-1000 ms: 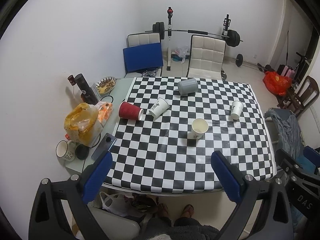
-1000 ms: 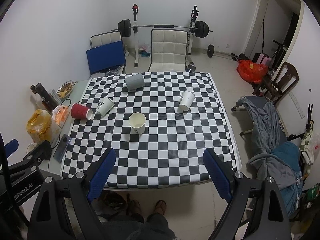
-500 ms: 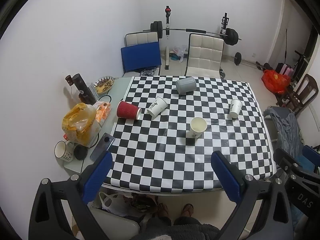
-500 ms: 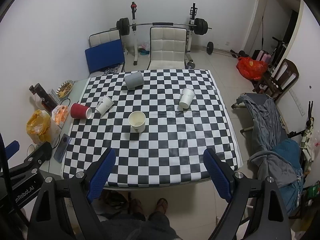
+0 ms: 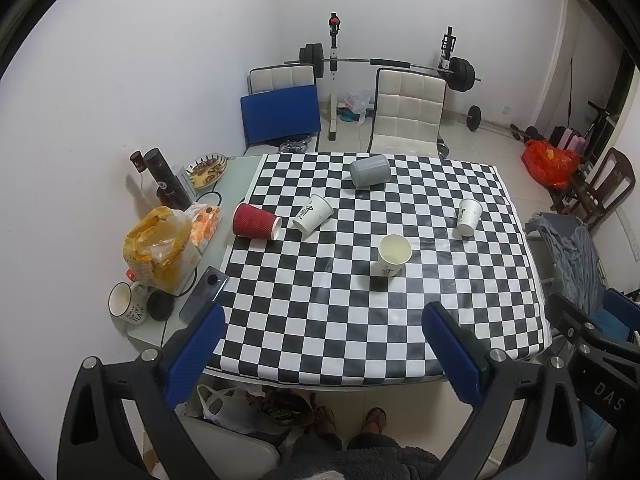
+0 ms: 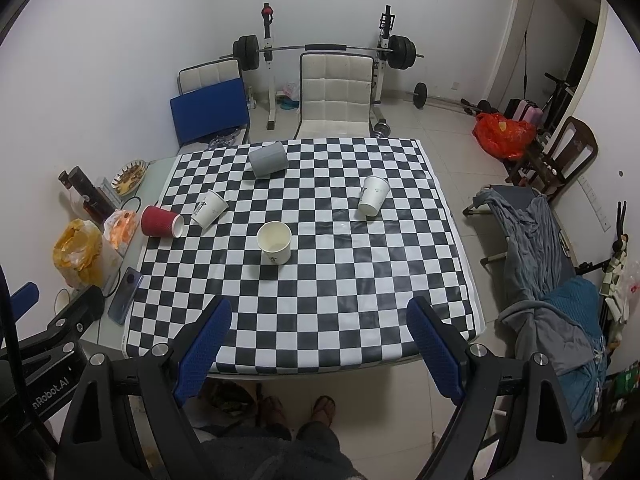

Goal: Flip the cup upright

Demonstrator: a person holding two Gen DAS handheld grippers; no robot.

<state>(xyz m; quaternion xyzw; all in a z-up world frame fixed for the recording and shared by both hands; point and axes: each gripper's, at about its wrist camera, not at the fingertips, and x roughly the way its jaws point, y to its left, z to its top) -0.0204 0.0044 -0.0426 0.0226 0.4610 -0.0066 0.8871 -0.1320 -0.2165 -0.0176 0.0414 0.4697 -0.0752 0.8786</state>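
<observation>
On the checkered table (image 5: 320,320) (image 6: 320,320) a red cup (image 5: 256,222) (image 6: 161,221) lies on its side at the left, with a white paper cup (image 5: 313,213) (image 6: 209,209) lying beside it. A grey cup (image 5: 370,171) (image 6: 268,160) lies on its side at the back. Another white cup (image 5: 469,218) (image 6: 373,196) lies tipped at the right. One white cup (image 5: 394,256) (image 6: 274,242) stands upright in the middle. My left gripper (image 5: 324,354) and right gripper (image 6: 320,344) are open and empty, held high over the near table edge.
Left of the cloth are a yellow bag (image 5: 160,252), a mug (image 5: 124,304), a phone (image 5: 204,294), a dark bottle (image 5: 166,184) and a snack plate (image 5: 206,170). Chairs (image 5: 408,112) and a barbell rack (image 5: 384,64) stand behind. Clothes (image 6: 540,240) lie on a cot at the right.
Both grippers have drifted slightly upward and back, so the table appears a little lower and farther. The cups have not moved.
</observation>
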